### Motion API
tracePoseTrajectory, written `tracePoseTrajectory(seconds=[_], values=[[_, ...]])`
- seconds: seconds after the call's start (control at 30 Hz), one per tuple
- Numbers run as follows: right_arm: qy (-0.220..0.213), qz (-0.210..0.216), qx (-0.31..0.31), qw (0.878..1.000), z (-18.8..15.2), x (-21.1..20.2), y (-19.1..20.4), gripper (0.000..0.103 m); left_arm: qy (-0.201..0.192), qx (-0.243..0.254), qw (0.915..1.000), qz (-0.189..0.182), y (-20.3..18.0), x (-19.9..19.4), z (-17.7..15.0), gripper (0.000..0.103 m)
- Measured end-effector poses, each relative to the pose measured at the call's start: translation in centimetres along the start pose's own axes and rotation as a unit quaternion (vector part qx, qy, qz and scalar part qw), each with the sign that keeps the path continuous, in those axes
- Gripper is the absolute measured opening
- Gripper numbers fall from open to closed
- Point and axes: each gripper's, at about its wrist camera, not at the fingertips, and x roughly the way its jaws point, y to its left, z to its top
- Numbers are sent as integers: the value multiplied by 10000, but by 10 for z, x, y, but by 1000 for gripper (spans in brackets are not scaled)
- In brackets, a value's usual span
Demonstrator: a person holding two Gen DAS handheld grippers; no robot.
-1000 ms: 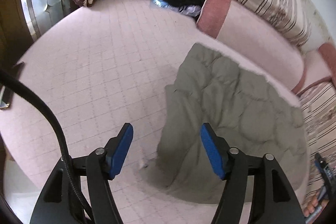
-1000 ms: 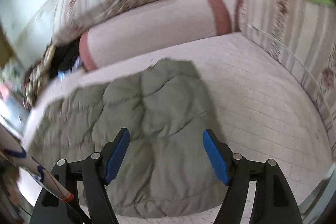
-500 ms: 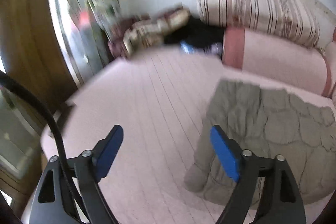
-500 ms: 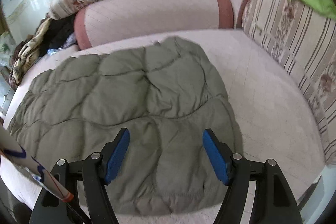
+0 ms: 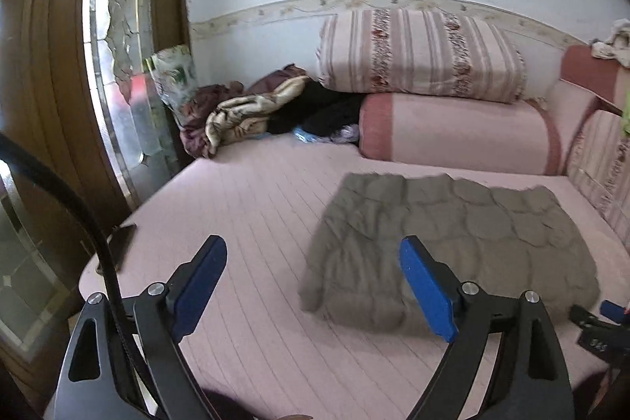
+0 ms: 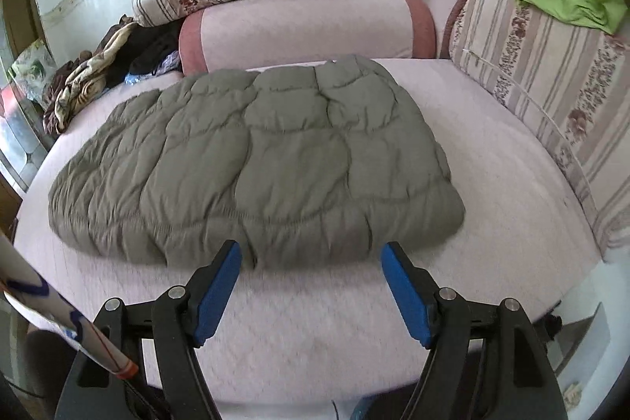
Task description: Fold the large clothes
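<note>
Olive quilted jacket [image 6: 252, 160] lying folded flat on the pink bed [image 6: 492, 152], near hem just ahead of the right gripper [image 6: 311, 286], jaws spread and empty, left gripper [image 5: 315, 286] beside its left edge, jaws just opened wide, nothing between, bare mattress to its left.

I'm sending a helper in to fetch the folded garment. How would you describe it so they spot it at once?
Look at the pink quilted bed with bolsters along the wall. In its middle lies the padded jacket, folded into a flat rectangle. It is the only olive-grey, puffy, stitched item; the heap of clothes in the far corner is crumpled, dark and cream.
</note>
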Motion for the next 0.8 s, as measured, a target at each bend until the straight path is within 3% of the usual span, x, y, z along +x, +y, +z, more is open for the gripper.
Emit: tracePoseTrajectory(seconds=[0.33, 0.8], values=[[-178, -163, -77, 9997, -42, -48, -1, 80, 72, 170, 9995, -247, -12, -53, -36, 89], [-503, -320, -480, 9971, -70, -88, 22, 84, 478, 284, 9967, -586, -27, -75, -59, 89]])
